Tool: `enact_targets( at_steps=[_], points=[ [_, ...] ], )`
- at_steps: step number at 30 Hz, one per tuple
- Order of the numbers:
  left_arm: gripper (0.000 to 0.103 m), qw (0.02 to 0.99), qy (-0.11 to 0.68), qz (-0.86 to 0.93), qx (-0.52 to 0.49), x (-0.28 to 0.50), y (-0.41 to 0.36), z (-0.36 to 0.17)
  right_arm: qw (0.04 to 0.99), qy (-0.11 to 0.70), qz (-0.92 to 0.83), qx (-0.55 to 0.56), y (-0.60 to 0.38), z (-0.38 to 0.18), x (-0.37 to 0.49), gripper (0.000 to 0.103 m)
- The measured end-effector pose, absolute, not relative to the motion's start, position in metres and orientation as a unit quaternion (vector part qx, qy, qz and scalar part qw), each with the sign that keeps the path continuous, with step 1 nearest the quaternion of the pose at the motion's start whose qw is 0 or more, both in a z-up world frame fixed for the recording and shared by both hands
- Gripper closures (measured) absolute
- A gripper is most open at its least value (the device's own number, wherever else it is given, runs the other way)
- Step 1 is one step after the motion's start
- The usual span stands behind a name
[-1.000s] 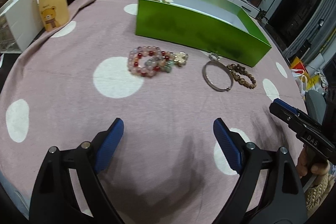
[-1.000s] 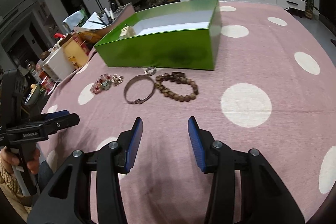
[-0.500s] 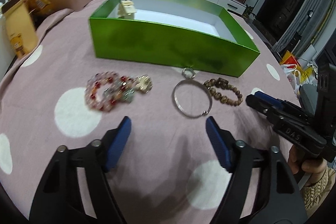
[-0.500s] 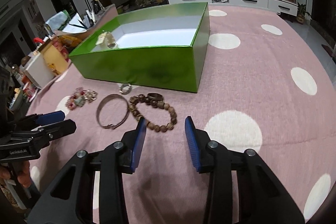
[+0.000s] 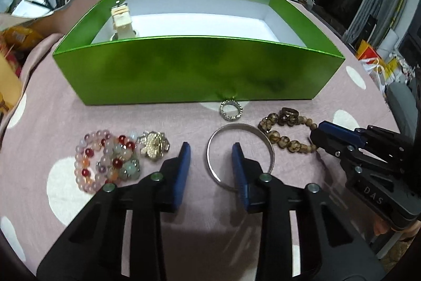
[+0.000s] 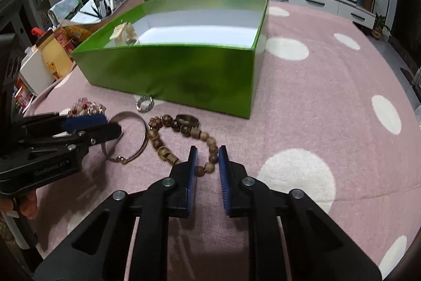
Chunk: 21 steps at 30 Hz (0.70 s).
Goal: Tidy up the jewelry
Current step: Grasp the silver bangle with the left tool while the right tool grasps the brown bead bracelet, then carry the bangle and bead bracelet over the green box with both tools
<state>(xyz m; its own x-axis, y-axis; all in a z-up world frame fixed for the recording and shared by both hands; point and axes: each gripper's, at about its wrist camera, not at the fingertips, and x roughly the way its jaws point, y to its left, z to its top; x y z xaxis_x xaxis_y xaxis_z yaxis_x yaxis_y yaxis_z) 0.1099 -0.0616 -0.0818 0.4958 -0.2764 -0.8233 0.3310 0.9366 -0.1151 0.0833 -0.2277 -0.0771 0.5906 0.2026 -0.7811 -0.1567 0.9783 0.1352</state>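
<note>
Jewelry, five loose pieces, lies on the pink white-dotted tabletop (image 6: 329,102) in a row along the near wall of the green box (image 5: 197,70). Nearest that wall, just in front of its middle: small sparkling ring (image 5: 231,110). Further out from the box wall, silver bangle (image 5: 263,144), flat on the cloth. To the left of the bangle as the left wrist view sees it, a gold flower brooch (image 5: 154,144), touching a heap of pink, red and pale green bead bracelets (image 5: 105,159). To the right of the bangle, brown wooden bead bracelet (image 6: 181,141), with a dark ring (image 6: 187,120) lying against its box-side beads. Inside the box, at its left end, a small cream-coloured object (image 5: 121,24) stands on the white floor; its nature cannot be told. Left tongs (image 5: 210,162): jaws parted to a moderate gap and holding nothing, one blue pad inside the bangle's circle and the other outside it, straddling the near-left rim; whether the pads touch the metal cannot be told. Right tongs (image 6: 205,159): jaws narrowly apart with nothing clamped, the near beads of the wooden bracelet showing in the gap between the tips. Beyond the box's left end, a yellow bear-printed bag (image 6: 55,62).
</note>
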Motion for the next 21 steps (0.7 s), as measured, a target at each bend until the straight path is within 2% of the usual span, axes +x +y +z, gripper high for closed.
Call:
enact_targets(
  at_steps=[2, 5, 8, 14, 21],
  points=[
    [0.076, 0.864, 0.47, -0.175, 0.03, 0.111, -0.062, -0.082, 0.891, 0.442, 0.1, 0.022, -0.226, -0.077, 0.085, 0.087],
    [0.092, 0.866, 0.468, -0.169, 0.04, 0.111, -0.062, -0.083, 0.891, 0.443, 0.101, 0.022, -0.224, -0.077, 0.086, 0.093],
    [0.099, 0.866, 0.468, -0.169, 0.038, 0.109, -0.061, -0.083, 0.892, 0.44, 0.099, 0.022, -0.222, -0.076, 0.084, 0.096],
    [0.1, 0.868, 0.466, -0.17, 0.028, 0.098, -0.056, -0.081, 0.897, 0.427, 0.11, 0.035, -0.224, -0.067, 0.07, 0.096],
    [0.1, 0.875, 0.451, -0.175, 0.002, 0.077, -0.039, -0.062, 0.915, 0.383, 0.12, 0.046, -0.231, -0.032, 0.045, 0.096]
  ],
)
